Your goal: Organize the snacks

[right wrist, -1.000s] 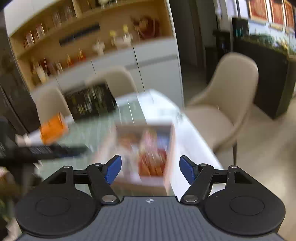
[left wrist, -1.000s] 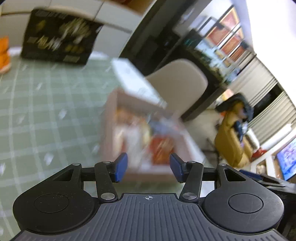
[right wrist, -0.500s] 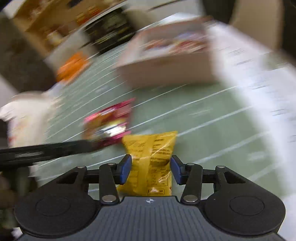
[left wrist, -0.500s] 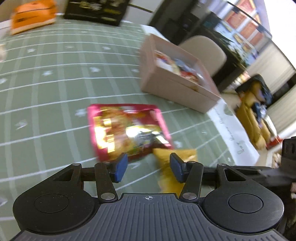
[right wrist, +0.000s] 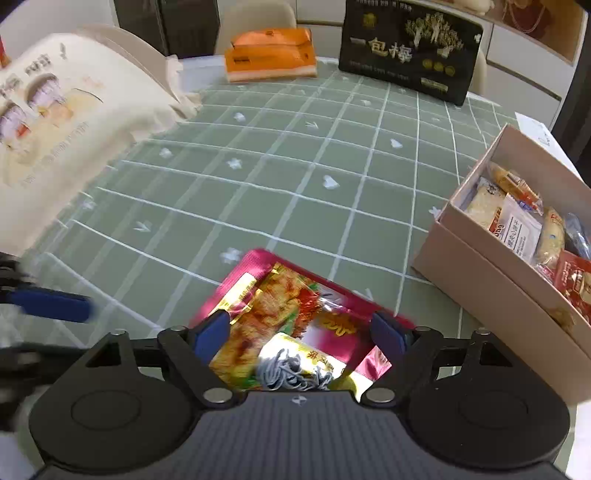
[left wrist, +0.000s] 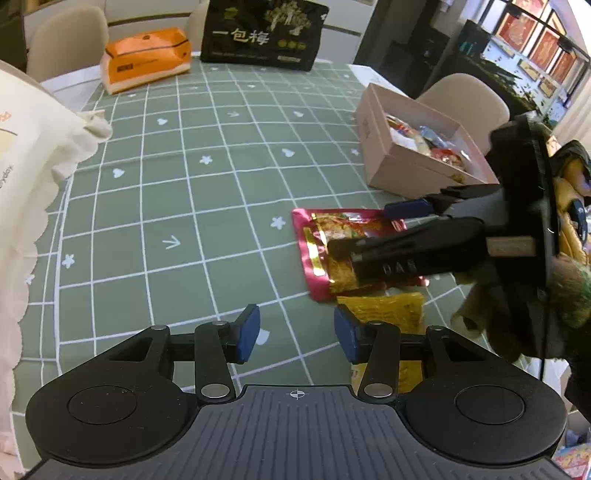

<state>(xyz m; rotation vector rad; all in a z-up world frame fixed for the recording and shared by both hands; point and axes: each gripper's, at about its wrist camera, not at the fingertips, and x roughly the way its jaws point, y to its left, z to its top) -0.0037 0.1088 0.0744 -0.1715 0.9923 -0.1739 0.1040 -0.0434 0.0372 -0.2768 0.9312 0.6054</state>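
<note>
A: What covers the table (left wrist: 192, 206)?

B: A green cloth with a white grid, small white flowers and arrows printed on it. At the far edge lie an orange tissue pack (left wrist: 146, 57) and a tall black bag (left wrist: 264, 33) with gold lettering, side by side. A cream cloth bag (right wrist: 62, 110) with a printed picture hangs over the left side.

A: And the snacks?

B: A red snack packet (right wrist: 295, 317) lies flat on the cloth near the front. A yellow snack packet (left wrist: 384, 314) lies just beside it, on the near side, touching its edge. To the right stands an open pink box (right wrist: 491, 266) holding several packets.

A: The right claw (right wrist: 301, 332)?

B: Spread wide, low over the red packet, with 1 blue pad on each side of it. Its own camera shows the pads apart from each other and not pinching anything. From the left camera its dark body covers part of that packet.

A: The left claw (left wrist: 295, 334)?

B: Open about halfway and holding nothing, above bare cloth. The yellow packet sits just behind its right pad.

A: The room?

B: Beige chairs (left wrist: 465, 99) stand around the table. Behind them run pale cabinets, and framed red pictures (left wrist: 532, 40) hang on the wall at the far right.
</note>
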